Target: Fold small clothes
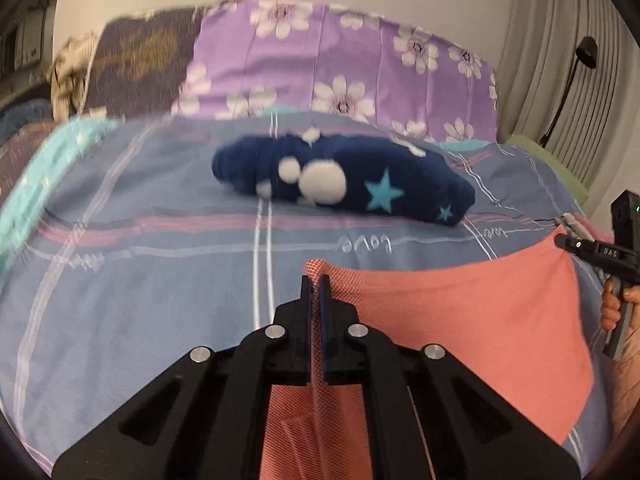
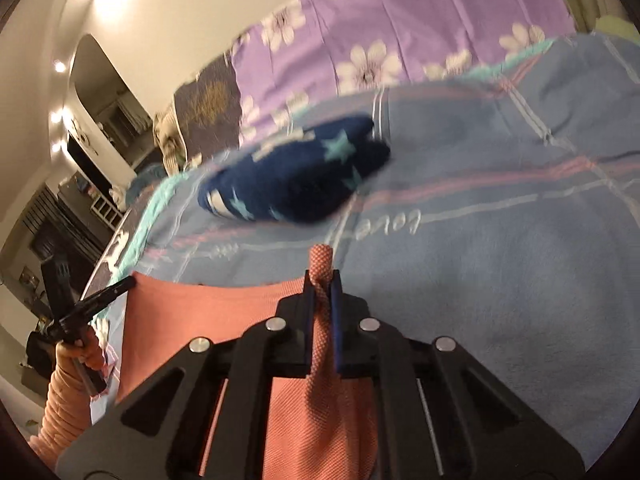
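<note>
A salmon-pink garment is stretched over the blue checked bed cover. My left gripper is shut on its left corner. My right gripper is shut on its other corner, which sticks up bunched between the fingers; the garment spans leftward to the left gripper. The right gripper also shows at the right edge of the left wrist view. A folded navy garment with stars and white patches lies further back on the bed, also seen in the right wrist view.
A purple flowered pillow and a dark brown pillow stand at the head of the bed. A turquoise cloth edge runs along the left side. A curtain hangs at the right. Room furniture lies beyond the bed's edge.
</note>
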Tool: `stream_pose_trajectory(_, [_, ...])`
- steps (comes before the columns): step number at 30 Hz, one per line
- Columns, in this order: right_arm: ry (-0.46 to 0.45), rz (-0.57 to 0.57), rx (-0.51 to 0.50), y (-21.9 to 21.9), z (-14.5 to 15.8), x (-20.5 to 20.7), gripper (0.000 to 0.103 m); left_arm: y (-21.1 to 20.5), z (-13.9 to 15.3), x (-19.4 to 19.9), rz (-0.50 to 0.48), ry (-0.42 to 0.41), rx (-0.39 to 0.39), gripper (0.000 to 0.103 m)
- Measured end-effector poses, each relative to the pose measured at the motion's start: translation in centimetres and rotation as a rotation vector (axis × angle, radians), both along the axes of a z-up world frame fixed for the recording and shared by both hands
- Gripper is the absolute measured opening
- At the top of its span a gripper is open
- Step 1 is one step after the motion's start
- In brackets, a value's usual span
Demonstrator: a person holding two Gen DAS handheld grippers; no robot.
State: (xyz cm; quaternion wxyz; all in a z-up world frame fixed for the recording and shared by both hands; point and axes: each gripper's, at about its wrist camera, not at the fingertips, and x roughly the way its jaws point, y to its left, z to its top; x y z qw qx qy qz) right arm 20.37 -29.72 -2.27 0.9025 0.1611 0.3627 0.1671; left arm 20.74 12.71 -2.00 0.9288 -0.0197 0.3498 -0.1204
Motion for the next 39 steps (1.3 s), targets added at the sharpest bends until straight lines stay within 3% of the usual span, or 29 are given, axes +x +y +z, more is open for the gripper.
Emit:
stream_pose_trajectory(2, [0.036, -0.062, -0.097, 0.3, -0.6, 0.6, 0.022, -0.5, -0.7, 1.0, 0.023, 0.018, 0.059, 0.006])
stream_pose_trajectory(5, [0.081, -0.075, -0.075, -0.2, -2.0, 0.3, 0.028, -0.8, -3.0, 1.9, 0.069, 0.076, 0.161, 0.007])
stream_pose_trajectory(7, [0.082, -0.063, -0.075, -0.7, -2.8, -0.9, 0.031, -0.6, -4.1, 1.6, 0.068, 0.104, 0.166, 0.008])
stream_pose_trajectory(9, [0.088, -0.059, -0.116, -1.2, -3.5, -2.1, 0.032, -0.4, -4.9, 0.9, 0.059, 0.123, 0.179, 0.023])
stream_pose_trajectory(12, [0.114, -0.058, -0.148, -2.1, -4.8, -3.4, 0.035, -0.8, -5.4, -0.3, 0.026, 0.119, 0.220, 0.035])
stream_pose_trajectory(15, [0.123, -0.063, -0.144, -2.7, -5.6, -4.4, 0.035, -1.8, -6.8, -0.9, 0.036, 0.128, 0.357, 0.037])
stream_pose_trajectory(18, [0.113, -0.073, -0.181, -2.6, -5.6, -5.8, 0.036, -3.0, -7.1, -1.7, 0.067, 0.069, 0.530, 0.041])
stream_pose_trajectory(20, [0.107, -0.075, -0.196, -2.4, -5.0, -7.2, 0.039, -3.6, -6.3, -2.5, 0.090, 0.059, 0.571, 0.040])
stream_pose_trajectory(24, [0.100, -0.034, -0.164, -2.3, -4.2, -10.1, 0.038, -6.3, -2.4, -5.8, 0.001, -0.020, 0.462, 0.040])
stream_pose_trajectory(26, [0.088, -0.022, -0.151, -2.6, -4.1, -11.1, 0.028, -9.0, -0.7, -7.7, -0.083, -0.048, 0.390, 0.040])
stream_pose_trajectory(27, [0.085, -0.027, -0.146, -2.8, -4.1, -11.3, 0.020, -10.6, -0.2, -8.6, -0.126, -0.050, 0.355, 0.040])
stream_pose_trajectory(29, [0.089, -0.051, -0.117, -3.7, -4.7, -11.4, 0.013, -14.3, 0.2, -10.4, -0.237, -0.031, 0.286, 0.040])
stream_pose_trajectory(32, [0.143, -0.063, -0.070, -4.9, -5.6, -10.4, 0.010, -19.8, -0.3, -13.2, -0.383, 0.005, 0.216, 0.040])
stream_pose_trajectory(35, [0.181, -0.003, -0.074, -4.8, -5.5, -8.9, 0.010, -24.7, -1.5, -15.4, -0.470, 0.059, 0.196, 0.040])
stream_pose_trajectory(39, [0.219, 0.074, -0.106, -4.0, -5.0, -6.1, 0.014, -28.9, -2.8, -17.5, -0.508, 0.083, 0.222, 0.042])
